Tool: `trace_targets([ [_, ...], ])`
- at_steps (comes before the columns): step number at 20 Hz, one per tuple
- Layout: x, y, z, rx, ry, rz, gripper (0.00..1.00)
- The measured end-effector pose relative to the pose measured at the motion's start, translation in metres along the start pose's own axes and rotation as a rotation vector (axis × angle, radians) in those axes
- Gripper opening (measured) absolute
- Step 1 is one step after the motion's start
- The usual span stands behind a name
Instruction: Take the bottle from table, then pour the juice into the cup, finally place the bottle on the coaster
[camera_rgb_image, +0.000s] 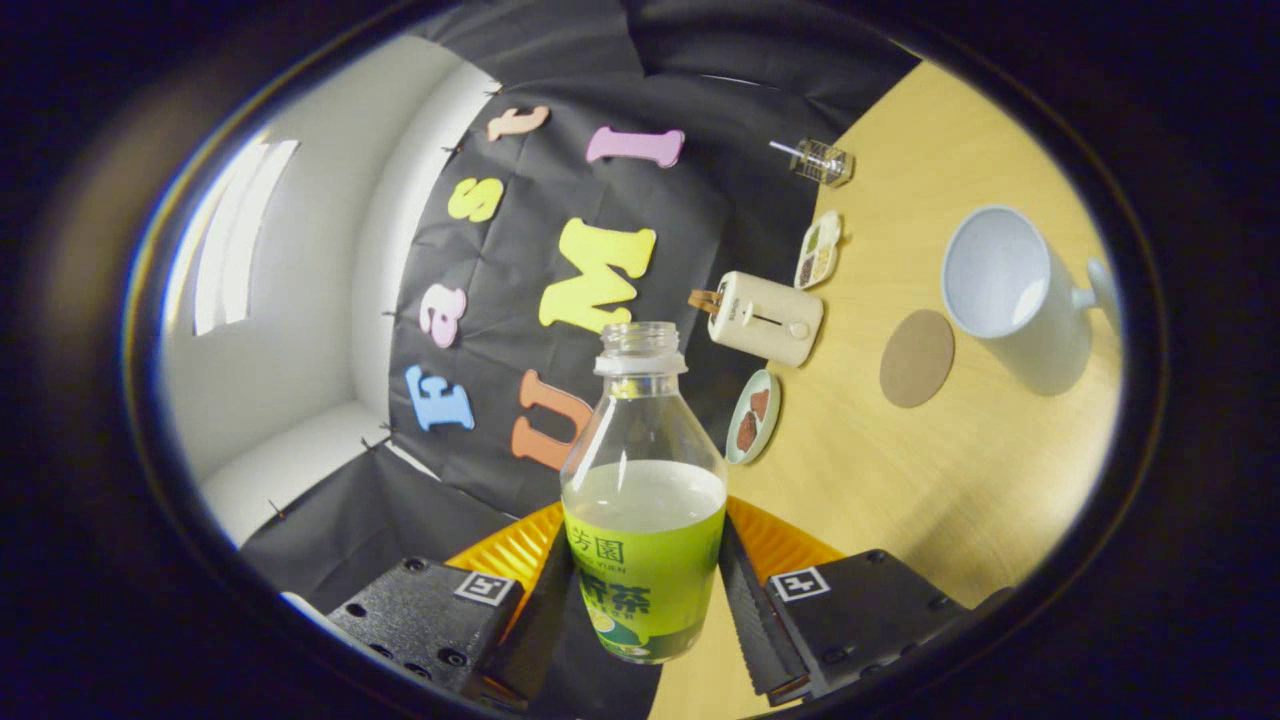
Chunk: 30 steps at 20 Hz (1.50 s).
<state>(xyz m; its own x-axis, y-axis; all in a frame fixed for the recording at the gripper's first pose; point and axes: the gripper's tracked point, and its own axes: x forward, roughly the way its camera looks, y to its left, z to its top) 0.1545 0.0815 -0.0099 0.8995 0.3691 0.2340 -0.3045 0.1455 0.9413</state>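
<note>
The bottle (645, 490) is clamped between the two fingers of the gripper (645, 600), both pressed against its labelled sides. It is uncapped and about half filled with pale juice. The view is rolled, so the wooden table (960, 470) is seen tilted beyond the fingers. On it, past the bottle, a round coaster (917, 358) lies flat, and just beside it an empty white cup (1010, 285) stands. Nearer the black cloth wall (560, 300) a cream toaster (765, 317), a small dish (753, 416) and what may be a glass holder (822, 161) are set. White room walls (300, 300) are seen beyond the cloth.
</note>
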Motion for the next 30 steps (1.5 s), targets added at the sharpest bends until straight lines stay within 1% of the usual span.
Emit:
trace_targets([
  [4, -0.002, -0.006, 0.021, 0.149, -0.068, 0.049, 0.78],
  [8, -0.011, -0.015, 0.039, 0.257, -0.119, 0.043, 0.78],
  [10, -0.014, -0.017, 0.048, 0.318, -0.15, 0.056, 0.78],
  [12, -0.014, -0.016, 0.051, 0.37, -0.153, 0.067, 0.78],
  [15, -0.015, -0.012, 0.056, 0.414, -0.153, 0.068, 0.78],
  [20, -0.014, 0.011, 0.059, 0.501, -0.136, 0.124, 0.78],
  [24, -0.014, 0.022, 0.067, 0.532, -0.136, 0.133, 0.78],
  [30, -0.011, 0.03, 0.068, 0.636, -0.128, 0.148, 0.78],
])
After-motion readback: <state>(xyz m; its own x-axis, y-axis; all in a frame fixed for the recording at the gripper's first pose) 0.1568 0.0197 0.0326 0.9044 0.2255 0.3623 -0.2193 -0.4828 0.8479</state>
